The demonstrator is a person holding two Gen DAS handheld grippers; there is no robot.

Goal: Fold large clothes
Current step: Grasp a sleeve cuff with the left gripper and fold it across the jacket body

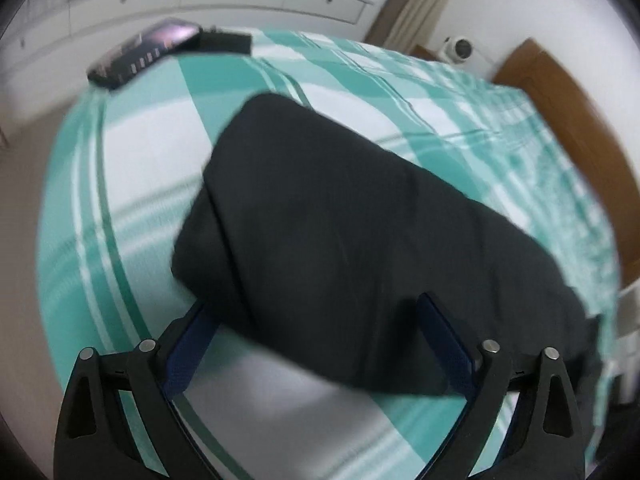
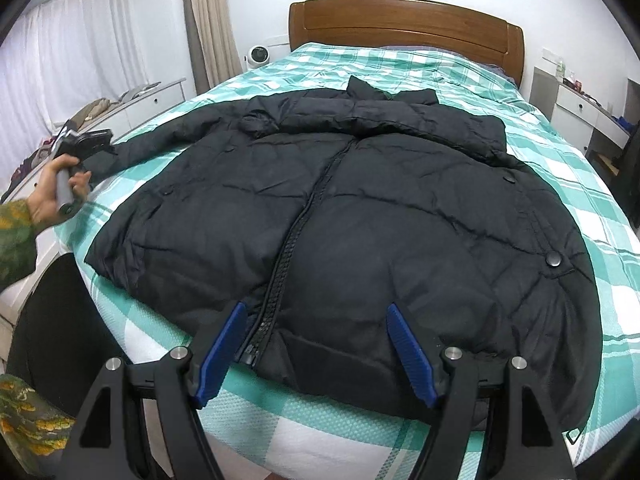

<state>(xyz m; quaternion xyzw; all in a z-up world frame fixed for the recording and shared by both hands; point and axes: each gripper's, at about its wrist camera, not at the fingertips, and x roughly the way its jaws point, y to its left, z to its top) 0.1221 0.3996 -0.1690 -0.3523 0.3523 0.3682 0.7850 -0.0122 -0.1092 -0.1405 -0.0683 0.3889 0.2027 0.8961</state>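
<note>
Lying zipped, front-up: black puffer jacket

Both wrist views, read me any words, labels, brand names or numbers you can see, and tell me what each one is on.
No text can be read in either view.
The black jacket shows no readable logo or label; its snap buttons look plain.
The dark flat device at the bed's far corner has a row of small marks, too blurred to read.
The checked bedsheet carries no writing.
</note>
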